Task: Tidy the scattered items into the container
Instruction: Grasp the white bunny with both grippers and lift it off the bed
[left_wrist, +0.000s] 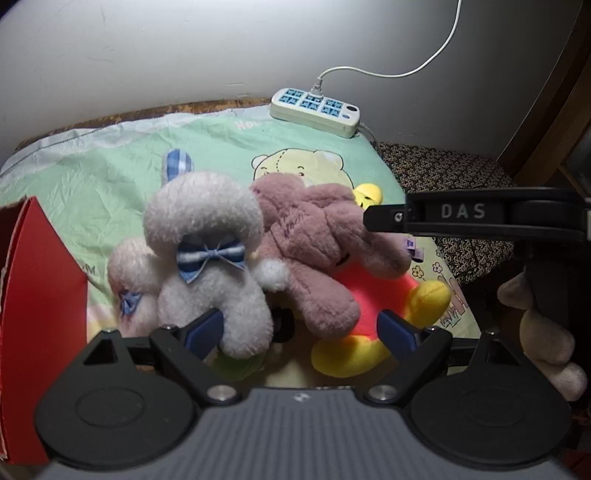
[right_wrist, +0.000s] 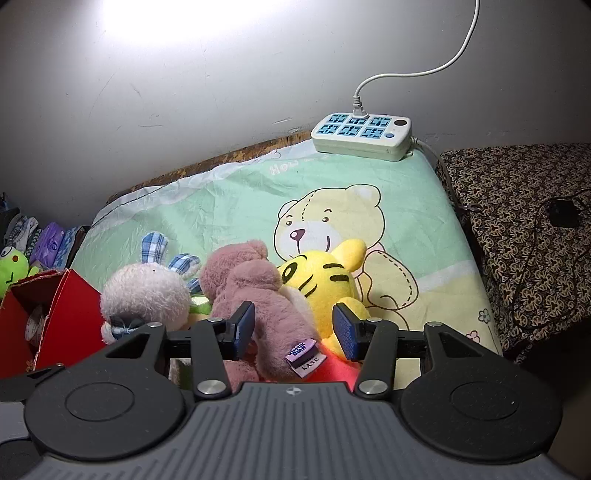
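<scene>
Both claws, left claw and right claw, are spread over the toys; next, pinch the pink bear for the red box.

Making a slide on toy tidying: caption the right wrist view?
Open right gripper straddling a pink plush bear beside a yellow tiger plush, red box at left.

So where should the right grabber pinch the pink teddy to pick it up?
Probably its leg with the purple tag. The pink teddy lies across the yellow tiger, and that leg sticks out between the right gripper's open fingers. Come down from above and squeeze its narrow sides.
</scene>
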